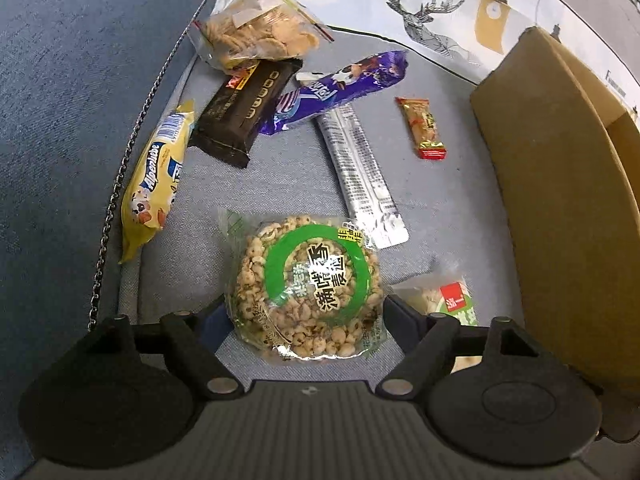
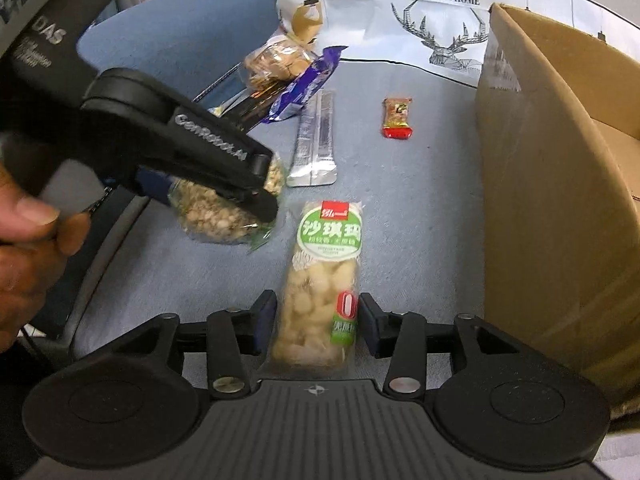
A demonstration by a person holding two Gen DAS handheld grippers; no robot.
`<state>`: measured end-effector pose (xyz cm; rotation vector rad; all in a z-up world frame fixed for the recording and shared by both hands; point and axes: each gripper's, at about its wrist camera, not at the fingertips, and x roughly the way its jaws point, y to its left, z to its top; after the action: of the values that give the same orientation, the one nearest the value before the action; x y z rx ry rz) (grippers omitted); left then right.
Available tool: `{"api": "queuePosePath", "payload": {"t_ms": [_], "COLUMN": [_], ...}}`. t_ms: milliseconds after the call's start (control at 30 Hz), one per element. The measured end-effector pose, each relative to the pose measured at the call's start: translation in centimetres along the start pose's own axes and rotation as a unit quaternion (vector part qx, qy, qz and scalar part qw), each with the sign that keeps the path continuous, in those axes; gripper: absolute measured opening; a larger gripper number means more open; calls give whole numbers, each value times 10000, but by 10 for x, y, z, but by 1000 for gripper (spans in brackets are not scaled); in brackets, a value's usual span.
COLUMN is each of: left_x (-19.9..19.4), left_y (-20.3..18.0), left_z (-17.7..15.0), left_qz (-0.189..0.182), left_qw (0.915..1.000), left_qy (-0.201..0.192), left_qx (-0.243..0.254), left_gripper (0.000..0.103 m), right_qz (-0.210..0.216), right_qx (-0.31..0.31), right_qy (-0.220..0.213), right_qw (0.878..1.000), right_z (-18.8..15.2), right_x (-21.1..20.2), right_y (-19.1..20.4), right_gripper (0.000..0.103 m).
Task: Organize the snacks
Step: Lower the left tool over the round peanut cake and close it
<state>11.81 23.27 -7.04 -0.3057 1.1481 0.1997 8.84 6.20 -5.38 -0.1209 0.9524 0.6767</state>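
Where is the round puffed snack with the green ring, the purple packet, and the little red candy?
round puffed snack (image 1: 306, 288), left wrist view, on its green ring.
purple packet (image 1: 340, 88), left wrist view, middle of the wrapper.
little red candy (image 2: 397, 118), right wrist view, middle of the wrapper.

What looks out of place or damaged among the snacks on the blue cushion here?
Nothing looks damaged or spilled. The snacks are simply scattered loose; the dark biscuit pack lies partly under the clear bag of crackers, none visibly in the cardboard box.

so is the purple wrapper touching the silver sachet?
Touching. Left wrist view: the purple wrapper overlaps the silver sachet's top end, no gap showing.
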Motion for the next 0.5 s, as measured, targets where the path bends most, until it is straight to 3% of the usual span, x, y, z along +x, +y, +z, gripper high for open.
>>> {"api": "queuePosePath", "payload": {"t_ms": [400,500], "left_x": [6,9], "left_y": [-12,-15], "left_z": [2,1], "left_qz": [157,224], "left_qw": [9996,9991], "left_qy": [75,112], "left_qx": [243,338], "left_gripper": [96,97], "right_qz": [-56,-141], "right_qx": [-31,-153], "right_qy": [-59,-65], "right_qw": [10000,9998], "right_z": [4,4], "right_x": [8,7], "right_y": [-1,1], "right_gripper": [51,45]}}
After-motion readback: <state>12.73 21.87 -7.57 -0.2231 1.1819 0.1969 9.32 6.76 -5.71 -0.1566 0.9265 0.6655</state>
